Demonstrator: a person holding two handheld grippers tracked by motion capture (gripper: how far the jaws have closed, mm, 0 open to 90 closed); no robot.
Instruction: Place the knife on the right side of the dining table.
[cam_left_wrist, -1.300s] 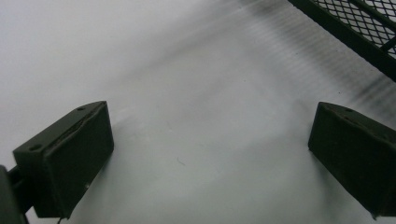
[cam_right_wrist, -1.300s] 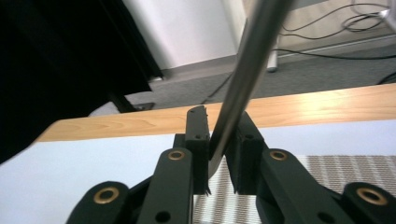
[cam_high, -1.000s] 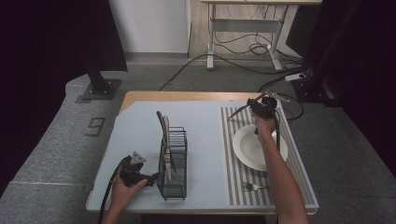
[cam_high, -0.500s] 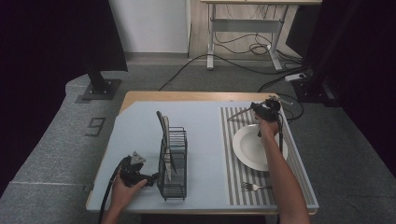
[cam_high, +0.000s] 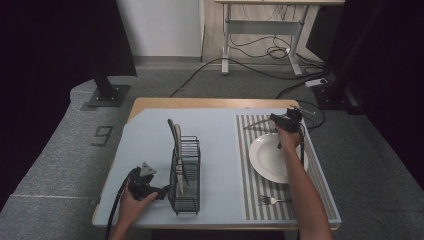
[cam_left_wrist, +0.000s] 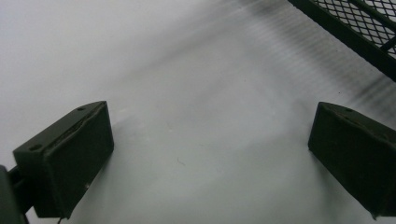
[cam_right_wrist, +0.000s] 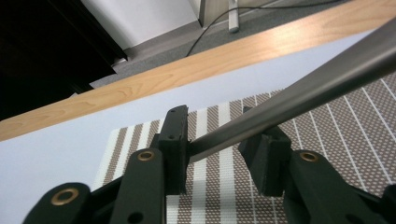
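Grip status, right tongs (cam_right_wrist: 219, 126): closed on the plain grey steel table knife (cam_right_wrist: 303, 88). In the right gripper view its shaft runs between the black jaws and lies against one pad. You are holding it clear of the brown-and-white striped placemat (cam_high: 250, 190), near the far right corner of the pale blue table top (cam_high: 150, 135). In the high view the knife (cam_high: 257, 124) points from the right tongs (cam_high: 280, 120) toward the table's middle, about level.

Left tongs (cam_left_wrist: 210, 154): jaws wide apart with nothing between them. They rest low on the table near the near left corner, just beside the black wire rack (cam_high: 185, 175).

Step, as judged: carrying the knife to its place in the setting. The round white plate (cam_high: 267, 160) lies on the placemat and the small steel fork (cam_high: 272, 200) lies toward its near edge.

Next move calls for: lower the knife flat onto bare mat beside the plate, clear of the rim, and release only once it rests.

Knife appearance: slim, smooth, dull sheen. Expect it to slip or pivot in the pads.
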